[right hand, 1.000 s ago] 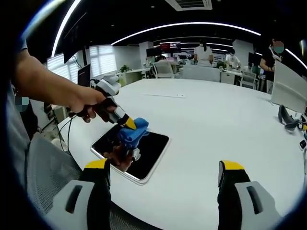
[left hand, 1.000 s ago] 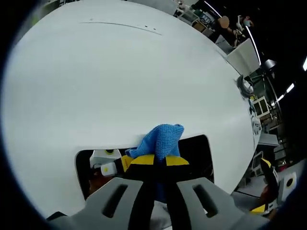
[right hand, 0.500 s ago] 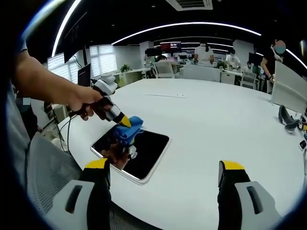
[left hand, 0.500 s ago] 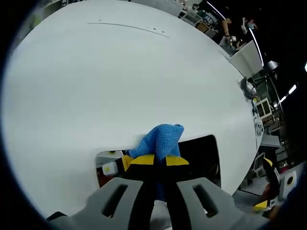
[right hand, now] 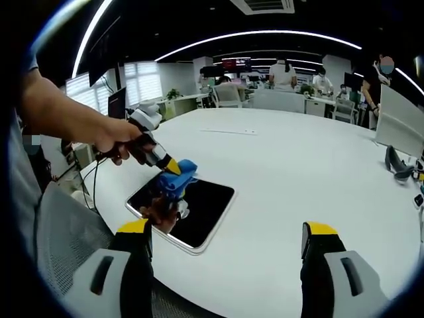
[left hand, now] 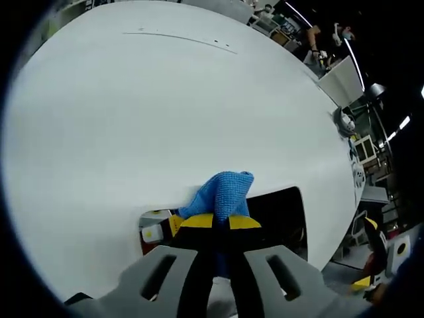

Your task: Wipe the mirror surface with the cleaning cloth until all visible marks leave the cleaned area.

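A dark rectangular mirror (right hand: 189, 209) lies flat on the white round table (right hand: 298, 172), near its left front edge. My left gripper (right hand: 173, 171) is shut on a blue cleaning cloth (right hand: 177, 181) and presses it onto the mirror's far left part. In the left gripper view the blue cloth (left hand: 222, 193) bunches out past the yellow-tipped jaws of the left gripper (left hand: 221, 222), with the mirror (left hand: 281, 215) dark beneath and the jaws reflected in it. My right gripper (right hand: 228, 232) hangs open above the table's near edge, right of the mirror, with nothing between its jaws.
A person's hand and forearm (right hand: 79, 129) hold the left gripper. A grey chair (right hand: 63, 242) stands at the left front. A dark object (right hand: 395, 163) lies at the table's right edge. Several people (right hand: 285, 73) and desks are in the background.
The left gripper with the cloth has slid a little across the mirror toward its left far edge. The right gripper has stayed put.
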Demonstrator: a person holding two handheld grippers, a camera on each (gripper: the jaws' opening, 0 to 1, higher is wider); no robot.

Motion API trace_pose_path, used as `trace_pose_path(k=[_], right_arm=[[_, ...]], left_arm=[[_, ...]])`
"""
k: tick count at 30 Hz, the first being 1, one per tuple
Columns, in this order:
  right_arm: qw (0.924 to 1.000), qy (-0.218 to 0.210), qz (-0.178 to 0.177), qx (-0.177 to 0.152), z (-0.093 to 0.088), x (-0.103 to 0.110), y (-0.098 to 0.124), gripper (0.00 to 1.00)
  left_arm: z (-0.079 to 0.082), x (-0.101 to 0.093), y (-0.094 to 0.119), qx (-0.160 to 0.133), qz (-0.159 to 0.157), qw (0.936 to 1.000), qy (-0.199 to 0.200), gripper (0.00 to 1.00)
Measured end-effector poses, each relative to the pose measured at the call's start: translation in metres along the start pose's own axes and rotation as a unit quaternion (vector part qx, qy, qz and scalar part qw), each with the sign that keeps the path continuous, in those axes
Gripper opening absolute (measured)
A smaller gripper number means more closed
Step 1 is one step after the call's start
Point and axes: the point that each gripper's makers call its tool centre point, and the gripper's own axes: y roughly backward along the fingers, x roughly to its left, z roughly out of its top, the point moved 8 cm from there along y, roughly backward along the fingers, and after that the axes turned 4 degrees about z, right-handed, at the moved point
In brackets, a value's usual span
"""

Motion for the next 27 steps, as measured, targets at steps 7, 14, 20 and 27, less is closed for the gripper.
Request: trace_pose_path(k=[7,14,20,27], right_arm=[[1.0000,0.001,0.000,0.000,0.000,0.000,0.000,0.92],[1.0000,0.001,0.000,-0.002,0.000,0.000,0.000,0.92],[1.0000,0.002,0.001,-0.003,0.001,0.001,0.001,0.92],[1.0000,0.003,0.002,-0.002,0.000,0.002,0.001,0.92]], left_arm=[[-0.002,0.000,0.000,-0.011,0.001,0.9999,-0.005,0.02],[-0.007,-0.001,0.002,-0.010,0.001,0.9999,-0.004,0.02],[-0.016,-0.001,0.006,-0.011,-0.002,0.9999,-0.003,0.02],[-0.023,-0.001,0.008,-0.012,-0.004,0.9999,0.000,0.02]])
